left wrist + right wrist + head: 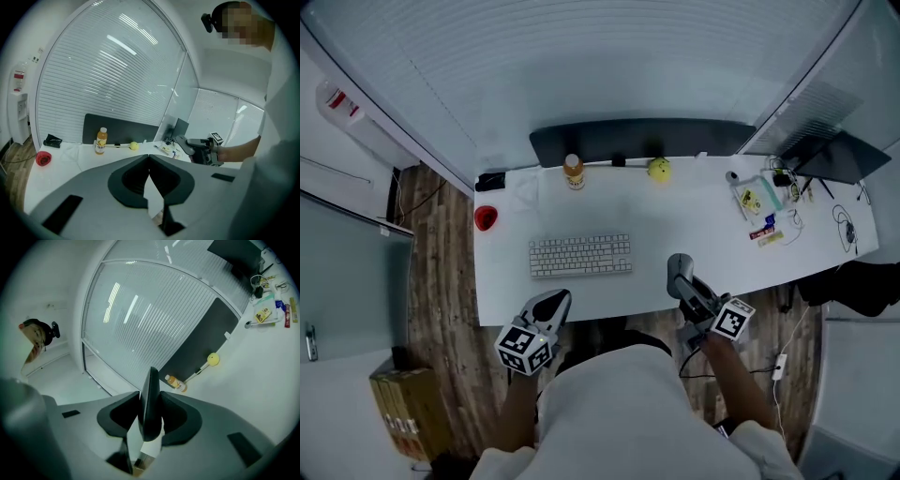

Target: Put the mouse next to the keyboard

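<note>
The white keyboard (580, 254) lies in the middle of the white desk (694, 211). To the right of it, over the desk's front edge, my right gripper (682, 279) is shut on the dark grey mouse (679, 266). In the right gripper view the mouse (149, 385) stands edge-on, pinched between the jaws. The left gripper view shows the mouse (183, 144) held out over the desk. My left gripper (551, 306) hangs at the front edge below the keyboard's left end, its jaws closed together with nothing in them (149, 158).
An orange drink bottle (573, 172) and a yellow ball (658, 169) stand at the desk's back by a dark panel (637, 139). A red cup (486, 217) sits at the left end. Small clutter (764, 211) and a laptop (839, 155) fill the right end.
</note>
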`<action>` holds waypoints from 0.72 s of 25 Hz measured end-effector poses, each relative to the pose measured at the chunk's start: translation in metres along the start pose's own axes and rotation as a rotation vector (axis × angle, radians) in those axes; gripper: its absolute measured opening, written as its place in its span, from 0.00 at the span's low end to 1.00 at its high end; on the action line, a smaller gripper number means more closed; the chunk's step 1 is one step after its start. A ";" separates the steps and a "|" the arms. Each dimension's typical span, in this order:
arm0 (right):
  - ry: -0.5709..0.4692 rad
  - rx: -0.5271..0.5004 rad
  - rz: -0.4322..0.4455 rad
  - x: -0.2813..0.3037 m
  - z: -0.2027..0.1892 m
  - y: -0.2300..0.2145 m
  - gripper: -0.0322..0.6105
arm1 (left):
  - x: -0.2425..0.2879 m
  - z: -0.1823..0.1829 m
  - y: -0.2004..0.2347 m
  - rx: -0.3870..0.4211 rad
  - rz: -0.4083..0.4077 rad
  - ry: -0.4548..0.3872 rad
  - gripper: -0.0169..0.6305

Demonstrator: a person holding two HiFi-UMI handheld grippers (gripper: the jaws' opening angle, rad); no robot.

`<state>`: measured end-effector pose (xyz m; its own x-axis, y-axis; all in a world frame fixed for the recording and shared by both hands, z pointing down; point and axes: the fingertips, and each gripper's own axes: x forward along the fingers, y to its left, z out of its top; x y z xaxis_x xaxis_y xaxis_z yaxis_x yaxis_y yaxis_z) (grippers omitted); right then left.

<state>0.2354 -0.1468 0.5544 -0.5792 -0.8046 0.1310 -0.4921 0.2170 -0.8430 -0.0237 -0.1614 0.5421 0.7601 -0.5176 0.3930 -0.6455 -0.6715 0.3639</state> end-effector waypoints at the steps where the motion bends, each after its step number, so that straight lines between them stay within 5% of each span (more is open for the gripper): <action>1: 0.018 0.003 0.000 0.004 0.002 -0.007 0.28 | 0.005 -0.001 0.000 -0.006 0.008 0.001 0.05; 18: 0.248 0.031 -0.026 0.075 0.003 -0.108 0.28 | 0.055 -0.020 0.004 -0.093 0.117 0.057 0.05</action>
<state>0.2470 -0.2321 0.6540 -0.7101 -0.6487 0.2736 -0.4908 0.1775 -0.8530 0.0143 -0.1821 0.5822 0.6753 -0.5565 0.4840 -0.7357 -0.5549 0.3884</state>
